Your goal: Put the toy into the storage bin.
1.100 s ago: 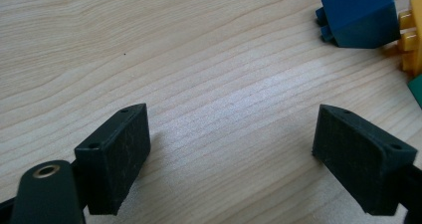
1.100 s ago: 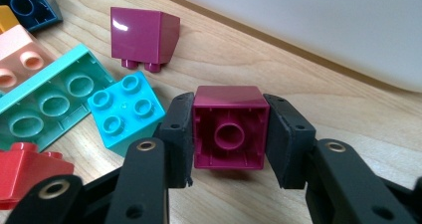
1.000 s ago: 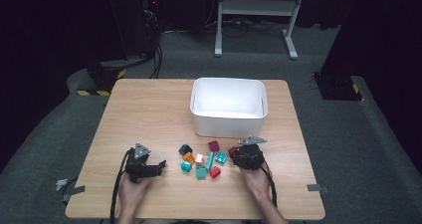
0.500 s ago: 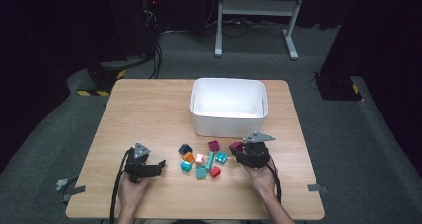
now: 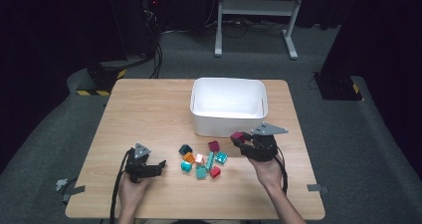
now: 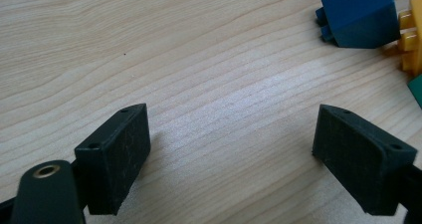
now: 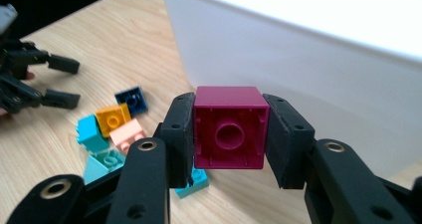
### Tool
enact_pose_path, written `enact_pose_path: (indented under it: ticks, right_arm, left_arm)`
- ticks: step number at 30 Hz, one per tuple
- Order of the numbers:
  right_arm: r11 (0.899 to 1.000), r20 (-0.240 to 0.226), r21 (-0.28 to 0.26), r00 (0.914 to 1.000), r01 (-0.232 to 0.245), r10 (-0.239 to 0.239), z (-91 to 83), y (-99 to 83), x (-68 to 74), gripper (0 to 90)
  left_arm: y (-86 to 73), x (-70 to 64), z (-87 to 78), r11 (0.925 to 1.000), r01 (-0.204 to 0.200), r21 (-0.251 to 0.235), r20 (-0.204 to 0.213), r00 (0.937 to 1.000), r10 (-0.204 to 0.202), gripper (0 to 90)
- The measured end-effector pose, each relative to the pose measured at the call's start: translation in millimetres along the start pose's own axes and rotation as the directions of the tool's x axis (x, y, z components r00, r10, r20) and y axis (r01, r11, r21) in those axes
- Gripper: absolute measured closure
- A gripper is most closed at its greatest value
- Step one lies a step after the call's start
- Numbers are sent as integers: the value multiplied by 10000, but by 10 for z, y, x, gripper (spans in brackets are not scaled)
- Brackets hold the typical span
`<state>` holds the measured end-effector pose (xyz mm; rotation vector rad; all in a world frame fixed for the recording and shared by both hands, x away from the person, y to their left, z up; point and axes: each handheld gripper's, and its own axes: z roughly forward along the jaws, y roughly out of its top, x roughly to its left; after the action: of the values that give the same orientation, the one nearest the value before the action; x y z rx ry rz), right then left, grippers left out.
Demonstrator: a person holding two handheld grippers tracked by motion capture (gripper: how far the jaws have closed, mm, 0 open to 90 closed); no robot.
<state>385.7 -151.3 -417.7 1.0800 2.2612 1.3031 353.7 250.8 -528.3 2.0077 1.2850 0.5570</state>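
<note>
One magenta brick (image 7: 229,128) was clamped between the jaws of the right gripper (image 7: 230,134), its hollow underside turned toward that gripper's camera. In the high view the brick (image 5: 237,137) was seen lifted off the desk (image 5: 149,109), held just in front of the near wall of the white bin (image 5: 228,121), with the right gripper (image 5: 244,143) and the hand (image 5: 268,171) behind it. In the right gripper view the bin wall (image 7: 308,69) was seen close behind the brick, not touching it.

The left gripper (image 6: 231,159) was held with its jaws wide apart and nothing was gripped between them; bare wood was seen in the gap. In the high view it (image 5: 158,165) lay low at the desk, left of the loose bricks (image 5: 201,162), pointed toward them. A dark blue brick (image 6: 356,15) and a yellow one (image 6: 413,40) were seen ahead of it, well apart from its jaws. The remaining bricks were scattered between the two grippers, near the bin's front.
</note>
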Motion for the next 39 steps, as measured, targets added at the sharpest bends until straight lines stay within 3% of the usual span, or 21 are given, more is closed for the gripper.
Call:
enact_pose_path:
  ticks: [4,17,39]
  right_arm:
    - [9998,-94,-113,9998,-158,157,-85,108,-55,588]
    - [9982,220,-529,9994,-266,278,-205,418,-225,587]
    - [9980,918,-170,9938,-610,623,118,654,-539,582]
  left_arm:
    - [0,0,0,10000,-4,2,-1,10000,4,150]
    - [0,0,0,10000,11,4,8,10000,-11,150]
    - [0,0,0,10000,16,1,2,10000,-16,151]
